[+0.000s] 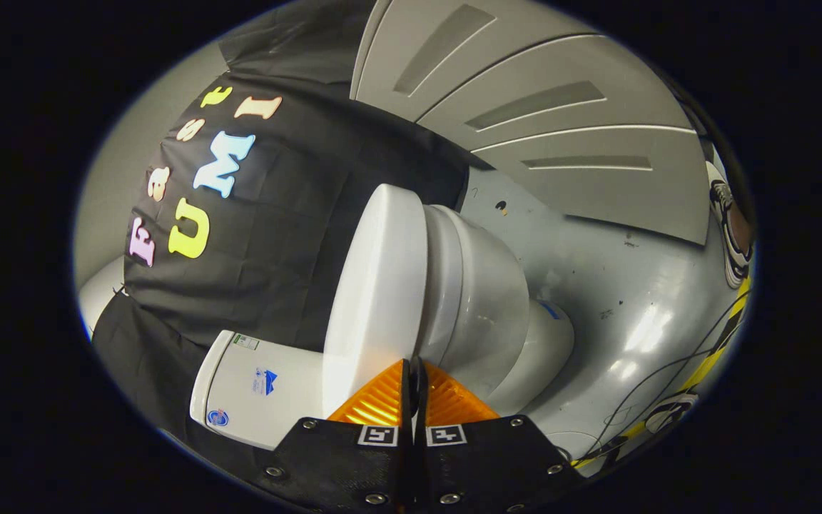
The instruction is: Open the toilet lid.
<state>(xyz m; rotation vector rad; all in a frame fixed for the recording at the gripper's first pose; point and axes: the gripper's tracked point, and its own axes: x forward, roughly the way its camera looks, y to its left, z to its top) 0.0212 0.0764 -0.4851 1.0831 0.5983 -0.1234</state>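
gripper (414, 378): fingers were pressed together, nothing visibly held, tips right at the lid's edge
toilet lid (372, 300): looked down on the bowl (486, 300), just ahead
tank (261, 385): beside lid
floor (618, 285): grey, beyond

I'm in a mock bathroom booth: a toilet (454, 300) on grey floor (632, 285), black cloth wall (297, 235) behind.

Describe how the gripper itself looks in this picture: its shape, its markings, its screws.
The gripper ends in two wedge-shaped, ribbed jaws that taper toward their tips. Behind them sit two flat black plates with a rough, grainy surface, fastened by round silver screws along the edges. Each plate carries one small square black-and-white marker near the inner edge. A narrow dark slit runs between the two halves.
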